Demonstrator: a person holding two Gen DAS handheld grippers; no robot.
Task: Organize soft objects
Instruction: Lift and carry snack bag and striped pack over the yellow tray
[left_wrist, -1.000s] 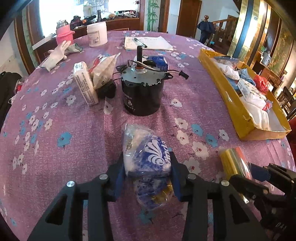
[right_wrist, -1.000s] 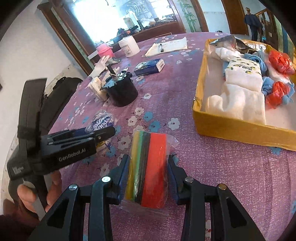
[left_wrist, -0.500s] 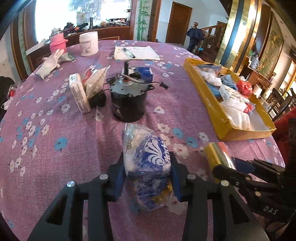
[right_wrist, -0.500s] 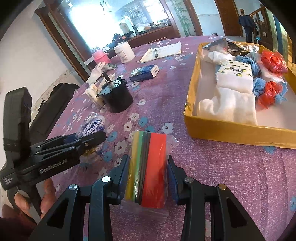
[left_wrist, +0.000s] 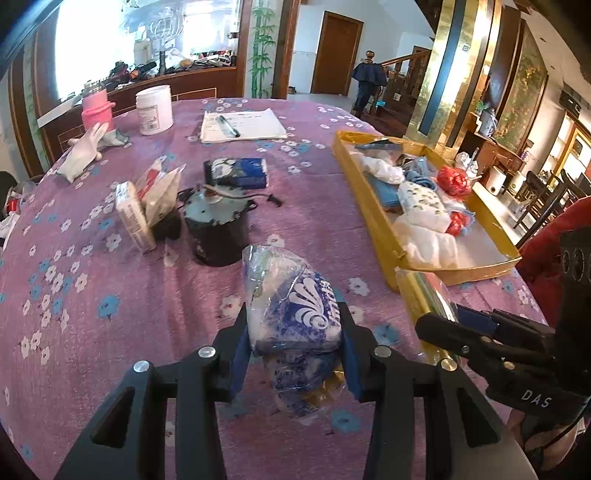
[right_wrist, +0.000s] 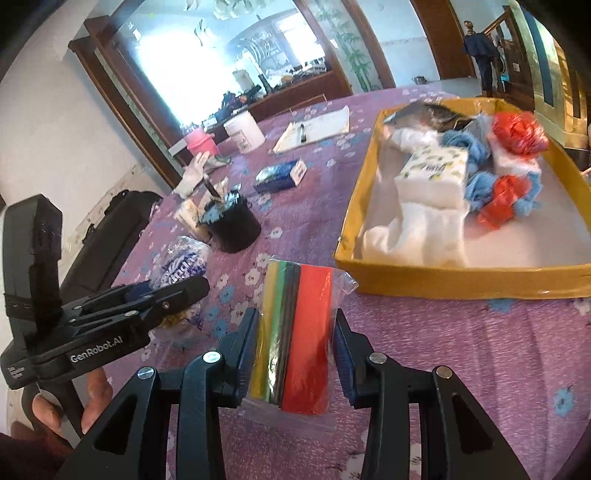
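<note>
While clamped, blue-white tissue pack (left_wrist: 295, 314) bulges (wrapper crinkled).

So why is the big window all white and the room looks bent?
Left wrist view: the window is overexposed, washed to white, and the fisheye lens curves the table edges. Right wrist view: the same glare at the window, and the yellow box bows.

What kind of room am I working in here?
Likely a home dining room: a round table under a floral cloth, a wooden staircase behind, and dining chairs to the right.
</note>
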